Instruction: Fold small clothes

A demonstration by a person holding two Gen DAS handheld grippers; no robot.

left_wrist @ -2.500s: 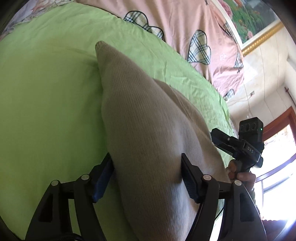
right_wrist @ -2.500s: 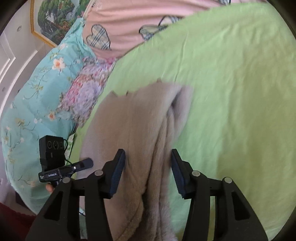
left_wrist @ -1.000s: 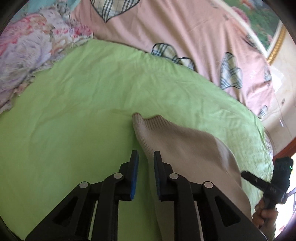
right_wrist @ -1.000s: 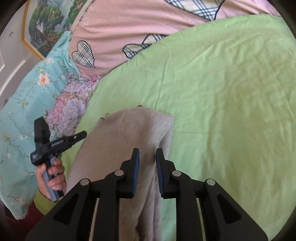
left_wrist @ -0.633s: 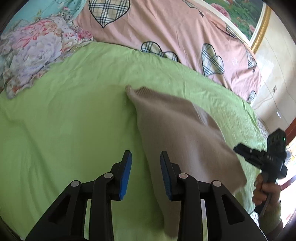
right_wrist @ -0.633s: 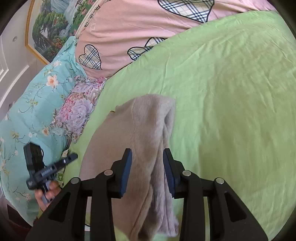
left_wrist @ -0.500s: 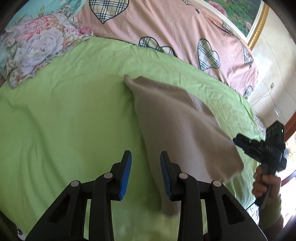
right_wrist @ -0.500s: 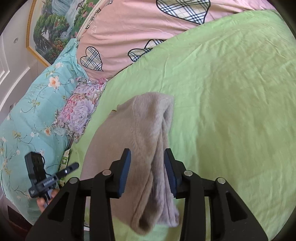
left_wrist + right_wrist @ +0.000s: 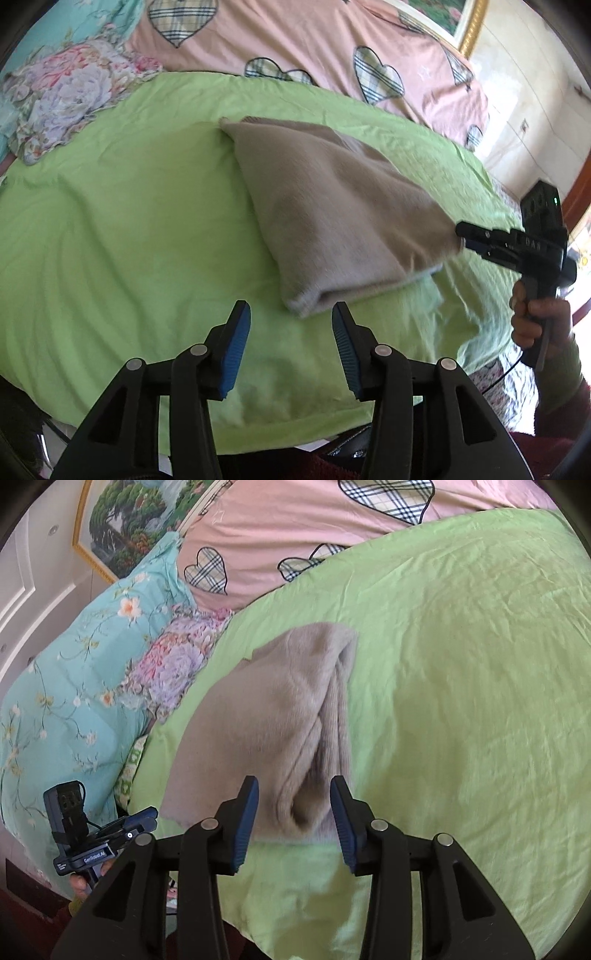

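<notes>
A beige knitted garment [image 9: 332, 210] lies folded on the green sheet [image 9: 110, 229] of a bed, its near folded end just ahead of both tools. The left gripper [image 9: 291, 347] has just been opening its jaws and they stand apart with nothing between them. The right gripper [image 9: 293, 819] is open too, its 2 blue pads [image 9: 245, 819] either side of the garment's end without pressing it. A pink quilt [image 9: 295, 528] with checked hearts lies beyond.

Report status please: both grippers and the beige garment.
Left gripper open, just been opening, holds nothing. Right gripper open, garment edge between fingers, not pinched. Beige knit garment folded on green sheet. Nothing in the way.
</notes>
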